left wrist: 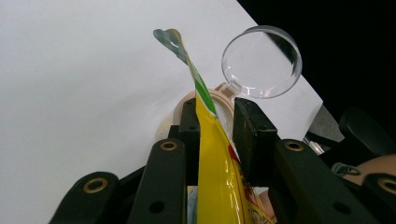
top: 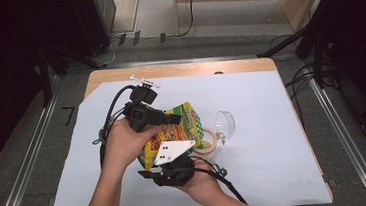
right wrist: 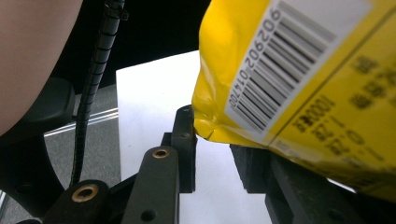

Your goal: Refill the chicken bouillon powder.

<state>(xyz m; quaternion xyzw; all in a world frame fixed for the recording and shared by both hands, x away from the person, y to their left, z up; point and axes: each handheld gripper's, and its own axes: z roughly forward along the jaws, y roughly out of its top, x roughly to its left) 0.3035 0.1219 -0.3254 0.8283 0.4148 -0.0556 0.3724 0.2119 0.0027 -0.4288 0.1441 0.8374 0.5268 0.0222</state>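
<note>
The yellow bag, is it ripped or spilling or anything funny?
No rip or spill shows. The yellow bag is off the table, gripped between the left gripper and the right gripper. Its top edge looks crumpled. The clear lid behind it stands open.

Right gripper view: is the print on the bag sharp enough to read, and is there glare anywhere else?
Right gripper view: the barcode on the yellow bag reads fairly sharp, while the text lower right is blurred. Left gripper view: the clear round lid catches faint reflections, and the bag's edge is sharp. High view: soft overall, with dark surroundings.
</note>
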